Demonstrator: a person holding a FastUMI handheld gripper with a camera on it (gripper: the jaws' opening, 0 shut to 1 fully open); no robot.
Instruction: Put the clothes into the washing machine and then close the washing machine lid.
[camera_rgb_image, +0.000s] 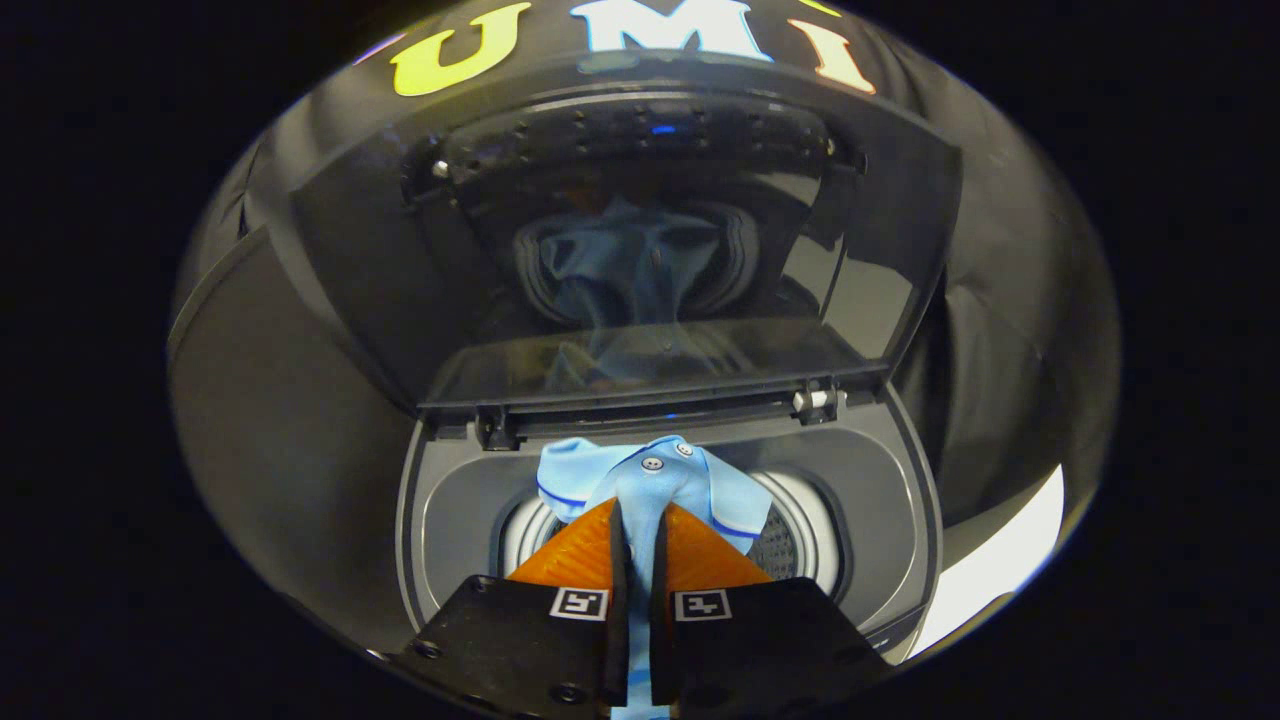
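In the gripper view, your gripper has its orange, ridged wedge fingers nearly closed, both pinching a fold of the light-blue polo shirt. The soft knit, with white buttons and dark-blue trim, hangs bunched over the washing machine opening, directly above the perforated steel drum, likely so it drops straight in once you release. The glossy dark lid stands raised on its hinges beyond the fingers, mirroring the shirt, and remains to be closed.
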